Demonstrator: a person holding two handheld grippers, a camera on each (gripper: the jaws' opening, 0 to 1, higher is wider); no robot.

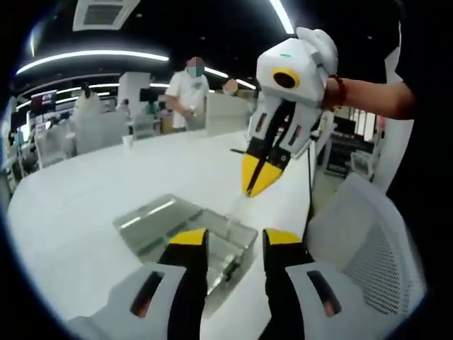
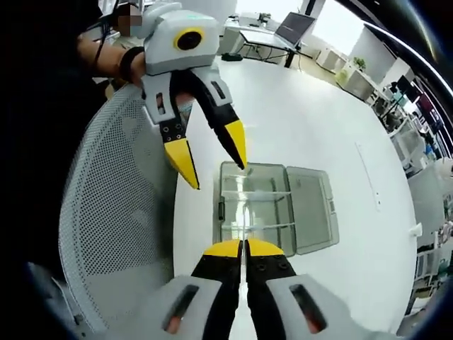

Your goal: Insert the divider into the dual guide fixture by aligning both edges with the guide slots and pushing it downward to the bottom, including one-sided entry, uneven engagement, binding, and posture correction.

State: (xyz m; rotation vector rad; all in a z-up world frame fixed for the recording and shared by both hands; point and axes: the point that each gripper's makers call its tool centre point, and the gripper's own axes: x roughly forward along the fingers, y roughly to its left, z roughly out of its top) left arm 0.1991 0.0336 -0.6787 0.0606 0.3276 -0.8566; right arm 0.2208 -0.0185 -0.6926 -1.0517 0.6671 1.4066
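Note:
The dual guide fixture is a clear plastic box (image 2: 265,202) lying on the white table, its lid (image 2: 315,209) folded open to one side. In the left gripper view the box (image 1: 237,237) sits just beyond my left gripper (image 1: 235,239), which is open and holds nothing. My right gripper (image 2: 244,248) is shut on a thin clear divider (image 2: 245,221), seen edge-on and hanging over the box's near part. From the left gripper view the right gripper (image 1: 260,180) hovers above the box with the faint divider (image 1: 236,205) reaching down towards its rim. The left gripper (image 2: 212,156) hangs open above the box's near-left corner.
A white mesh chair back (image 2: 113,212) stands against the table's near edge, also seen as a chair (image 1: 368,241) to the right. A hand and sleeve (image 1: 368,95) hold the right gripper. A person (image 1: 187,92) stands far behind the table (image 1: 85,198).

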